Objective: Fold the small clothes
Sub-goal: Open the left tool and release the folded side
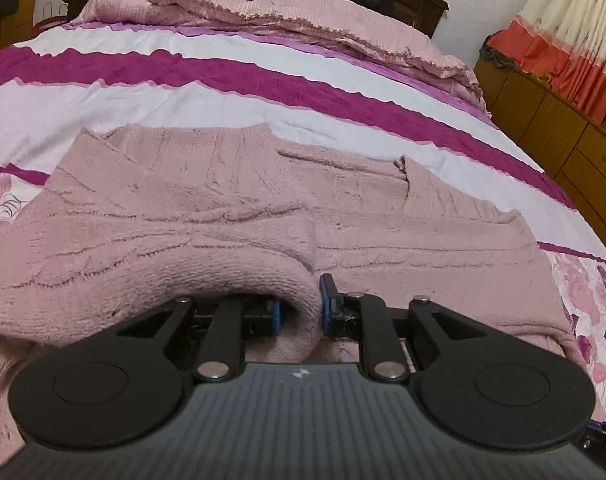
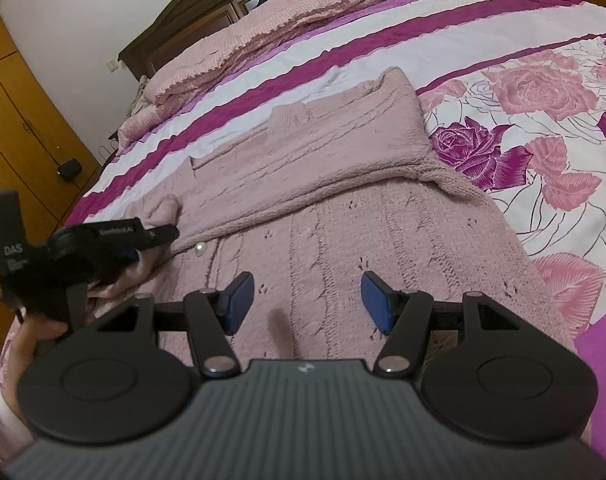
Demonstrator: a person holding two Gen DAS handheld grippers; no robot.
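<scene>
A dusty pink cable-knit cardigan (image 1: 223,200) lies spread on the bed, its neck toward the headboard. In the right wrist view one sleeve is folded across the cardigan (image 2: 343,216), and a pearl button (image 2: 201,247) shows near the front edge. My left gripper (image 1: 301,312) is shut on a rolled fold of the knit, which bulges up between its blue pads. The right wrist view shows that left gripper (image 2: 163,234) at the cardigan's left side, held by a hand (image 2: 43,328). My right gripper (image 2: 308,300) hovers open over the lower body of the cardigan, nothing between its fingers.
The bed cover (image 1: 263,92) has magenta and white stripes and a rose print (image 2: 523,128) to the right. A pink quilt (image 1: 263,4) lies by the dark headboard. Wooden cabinets (image 1: 563,136) and a curtain (image 1: 575,28) stand beside the bed.
</scene>
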